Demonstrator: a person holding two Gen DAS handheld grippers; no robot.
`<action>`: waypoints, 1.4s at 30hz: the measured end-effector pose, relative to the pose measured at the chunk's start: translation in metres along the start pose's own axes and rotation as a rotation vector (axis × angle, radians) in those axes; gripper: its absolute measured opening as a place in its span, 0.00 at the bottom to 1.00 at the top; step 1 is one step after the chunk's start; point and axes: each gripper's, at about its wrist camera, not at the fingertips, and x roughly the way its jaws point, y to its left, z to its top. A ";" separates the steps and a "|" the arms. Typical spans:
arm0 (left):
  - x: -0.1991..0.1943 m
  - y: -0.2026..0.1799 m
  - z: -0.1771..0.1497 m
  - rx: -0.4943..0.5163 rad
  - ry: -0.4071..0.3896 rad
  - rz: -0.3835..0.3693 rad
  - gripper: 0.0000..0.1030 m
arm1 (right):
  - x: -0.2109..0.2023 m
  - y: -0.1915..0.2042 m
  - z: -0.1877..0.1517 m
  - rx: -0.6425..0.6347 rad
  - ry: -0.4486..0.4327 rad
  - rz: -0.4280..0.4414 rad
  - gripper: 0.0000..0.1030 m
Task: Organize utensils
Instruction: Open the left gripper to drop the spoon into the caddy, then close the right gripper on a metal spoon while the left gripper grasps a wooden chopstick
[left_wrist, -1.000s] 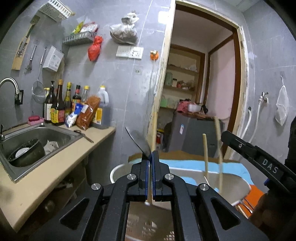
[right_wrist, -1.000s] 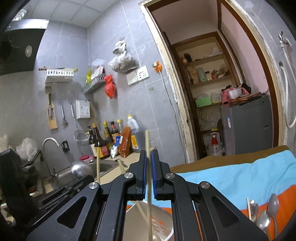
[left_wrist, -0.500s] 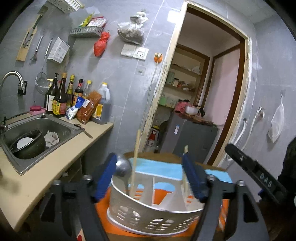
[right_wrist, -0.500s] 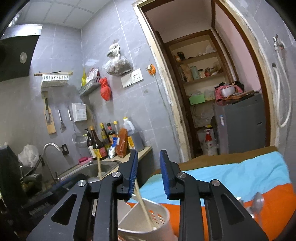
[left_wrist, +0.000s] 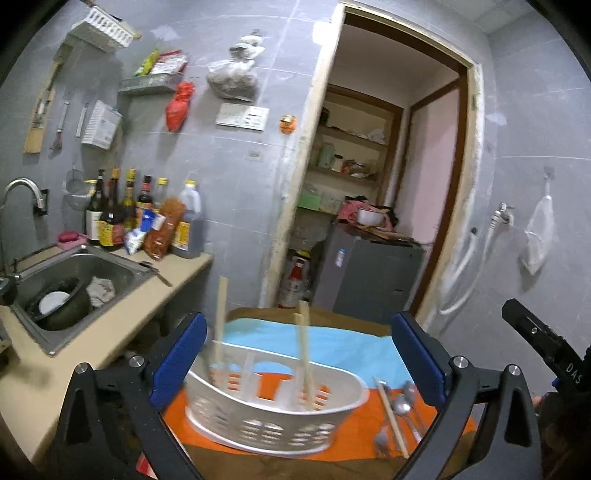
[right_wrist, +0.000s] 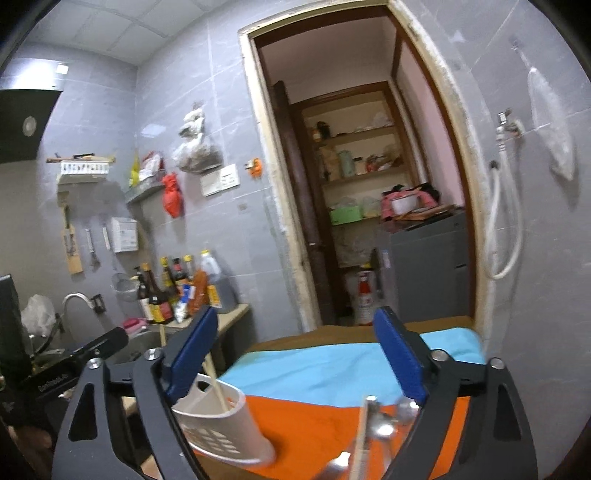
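Blue-padded and wide apart, the left gripper (left_wrist: 295, 354) and right gripper (right_wrist: 295, 354) have both just sprung open, nothing between the jaws. Chopsticks (left_wrist: 306, 354) already stand in the white basket (left_wrist: 266, 417); spoons (left_wrist: 402, 400) and one chopstick still lie beside it on the orange cloth (left_wrist: 354, 432), so the job looks partway done.

A white slotted caddy (left_wrist: 275, 417) holds wooden chopsticks (left_wrist: 304, 354) standing upright in its compartments. Just right of the caddy, spoons (left_wrist: 404, 400) and one chopstick (left_wrist: 393, 419) lie flat.
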 end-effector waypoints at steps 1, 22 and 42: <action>-0.001 -0.007 -0.002 -0.004 -0.003 -0.013 0.95 | -0.003 -0.003 0.001 -0.003 -0.002 -0.008 0.93; 0.049 -0.129 -0.080 0.158 0.177 -0.114 0.96 | -0.044 -0.111 -0.028 -0.024 0.093 -0.224 1.00; 0.155 -0.138 -0.149 0.158 0.439 0.012 0.83 | 0.024 -0.187 -0.077 0.056 0.296 -0.186 1.00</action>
